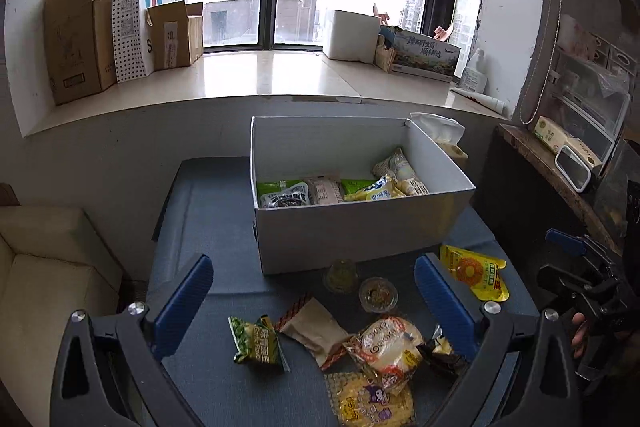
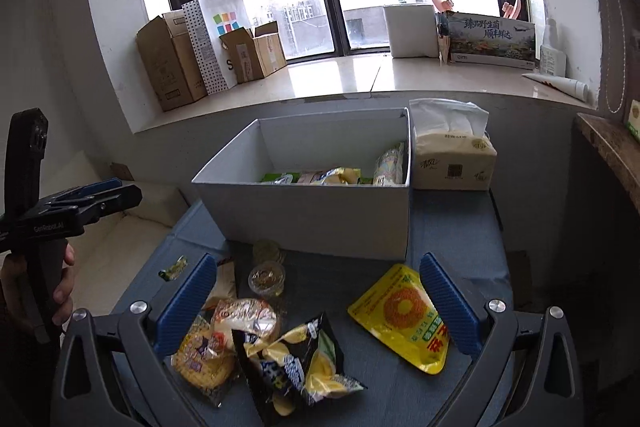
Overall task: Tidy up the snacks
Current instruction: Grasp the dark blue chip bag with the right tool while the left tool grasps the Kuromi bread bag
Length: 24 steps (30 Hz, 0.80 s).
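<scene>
Right wrist view shows both the right gripper [image 2: 318, 303] and left gripper [image 1: 314, 303] wide and empty above shiny, crinkly snacks [image 2: 298, 363] near the white box [image 2: 320, 215].

The printed carton [image 2: 491, 39] on the windowsill at far right carries large white Chinese characters in two lines: "臻品野生菌" above "顺丰鲜达".

The left gripper [image 2: 72, 205], seen at the left edge of the right wrist view, bears the white marking "GenRobot.AI" on its black body.

The white paper bag [image 2: 222, 27] on the far left of the sill shows a grid of coloured squares and, low on its face, a dark letter "S"; the rest of that word is hidden behind a cardboard box.

The tissue pack [image 2: 454, 161] right of the white box has brush-style characters, too small to read. The snack packets on the table carry Chinese print that is blurred.
</scene>
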Motion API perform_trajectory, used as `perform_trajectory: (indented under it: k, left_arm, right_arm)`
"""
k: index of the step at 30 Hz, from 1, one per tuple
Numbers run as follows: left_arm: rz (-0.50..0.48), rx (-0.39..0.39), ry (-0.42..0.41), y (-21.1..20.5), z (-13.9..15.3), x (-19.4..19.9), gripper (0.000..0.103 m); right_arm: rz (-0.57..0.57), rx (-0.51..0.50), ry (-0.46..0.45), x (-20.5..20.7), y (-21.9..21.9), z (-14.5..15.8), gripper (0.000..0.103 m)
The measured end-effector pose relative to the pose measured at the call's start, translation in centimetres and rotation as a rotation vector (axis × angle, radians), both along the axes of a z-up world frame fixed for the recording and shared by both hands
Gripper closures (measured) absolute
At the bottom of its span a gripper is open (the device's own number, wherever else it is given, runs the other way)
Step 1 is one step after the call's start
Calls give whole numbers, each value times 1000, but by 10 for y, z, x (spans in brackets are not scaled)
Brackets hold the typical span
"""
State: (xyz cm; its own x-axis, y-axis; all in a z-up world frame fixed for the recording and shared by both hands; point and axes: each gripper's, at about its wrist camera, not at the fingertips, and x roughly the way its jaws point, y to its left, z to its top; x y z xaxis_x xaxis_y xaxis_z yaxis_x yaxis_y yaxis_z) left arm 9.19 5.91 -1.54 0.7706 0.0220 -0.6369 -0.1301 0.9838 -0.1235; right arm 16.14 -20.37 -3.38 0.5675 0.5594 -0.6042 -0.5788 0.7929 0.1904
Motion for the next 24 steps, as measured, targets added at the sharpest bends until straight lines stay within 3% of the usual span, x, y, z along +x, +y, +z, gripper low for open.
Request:
perform_trajectory:
  k: [4,10,15,24]
  left_arm:
    - [9,-64,42,-9,-26,-36,0]
    - [5,-59,135,-32,-68,-73,0]
    - [20,-43,188,-40,-87,-80,0]
    - [7,-49,200,-42,-92,-78,0]
  right_arm:
    - [-15,-39,44,-39,-10,-37,0]
    - [3,-77,106,-67,-12,-77,0]
    - [38,-176,94,-63,9,-90,0]
    - [115,-263,107,-29,47,-113,0]
